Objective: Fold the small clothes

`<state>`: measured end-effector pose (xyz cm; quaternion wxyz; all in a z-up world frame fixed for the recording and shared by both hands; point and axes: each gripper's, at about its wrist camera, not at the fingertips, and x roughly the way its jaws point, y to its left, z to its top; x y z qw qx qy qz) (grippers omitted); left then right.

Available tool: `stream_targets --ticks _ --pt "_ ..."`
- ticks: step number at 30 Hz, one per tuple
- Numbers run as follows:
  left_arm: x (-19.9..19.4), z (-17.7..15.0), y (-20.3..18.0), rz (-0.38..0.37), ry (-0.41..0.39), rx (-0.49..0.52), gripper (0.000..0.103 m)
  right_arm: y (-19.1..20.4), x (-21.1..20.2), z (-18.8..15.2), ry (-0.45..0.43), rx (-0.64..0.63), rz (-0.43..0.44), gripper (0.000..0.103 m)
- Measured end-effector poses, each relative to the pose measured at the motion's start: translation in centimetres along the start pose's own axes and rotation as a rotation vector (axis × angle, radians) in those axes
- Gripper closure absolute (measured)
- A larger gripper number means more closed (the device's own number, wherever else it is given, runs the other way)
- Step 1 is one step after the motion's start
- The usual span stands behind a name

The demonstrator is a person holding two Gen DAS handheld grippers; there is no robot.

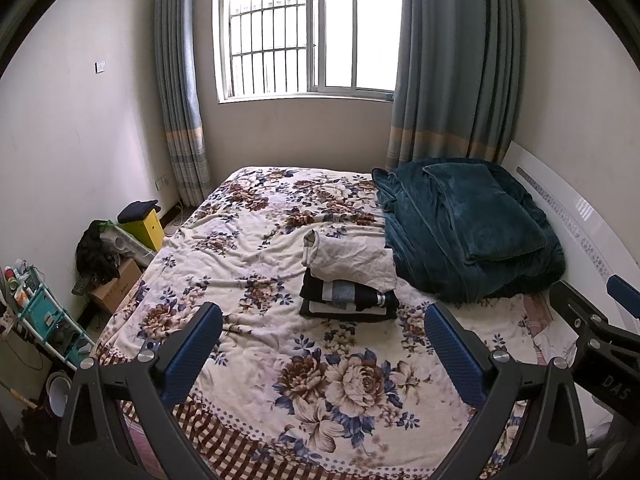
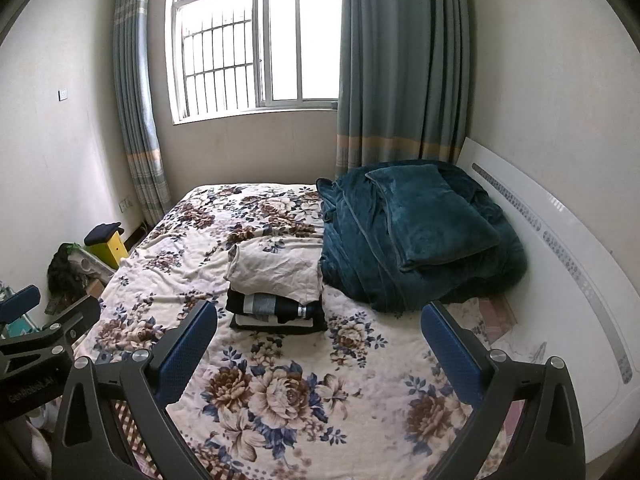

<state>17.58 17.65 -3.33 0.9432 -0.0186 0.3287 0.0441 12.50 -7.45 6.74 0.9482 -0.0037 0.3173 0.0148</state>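
Observation:
A stack of folded small clothes [image 1: 348, 288] lies in the middle of the bed, a cream garment [image 1: 352, 260] on top of dark and striped ones; it also shows in the right wrist view [image 2: 276, 300]. My left gripper [image 1: 324, 320] is open and empty, held above the near part of the bed, well short of the stack. My right gripper [image 2: 320, 316] is open and empty, held alongside at the same height. The right gripper shows at the right edge of the left wrist view [image 1: 600, 320], and the left gripper at the left edge of the right wrist view [image 2: 40, 320].
The bed has a floral blanket [image 1: 280, 360]. A teal plush blanket pile [image 1: 468, 228] sits at the back right against the white headboard [image 1: 580, 220]. Left of the bed stand a yellow box [image 1: 146, 228], a cardboard box [image 1: 116, 288] and a teal shelf [image 1: 44, 316]. Window and curtains lie behind.

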Motion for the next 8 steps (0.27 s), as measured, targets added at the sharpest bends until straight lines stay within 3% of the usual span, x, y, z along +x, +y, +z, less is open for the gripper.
stream_targets --ticks 8 --pt "-0.26 0.13 0.14 0.006 -0.012 -0.002 0.000 0.05 -0.08 -0.21 0.001 0.002 -0.001 0.000"
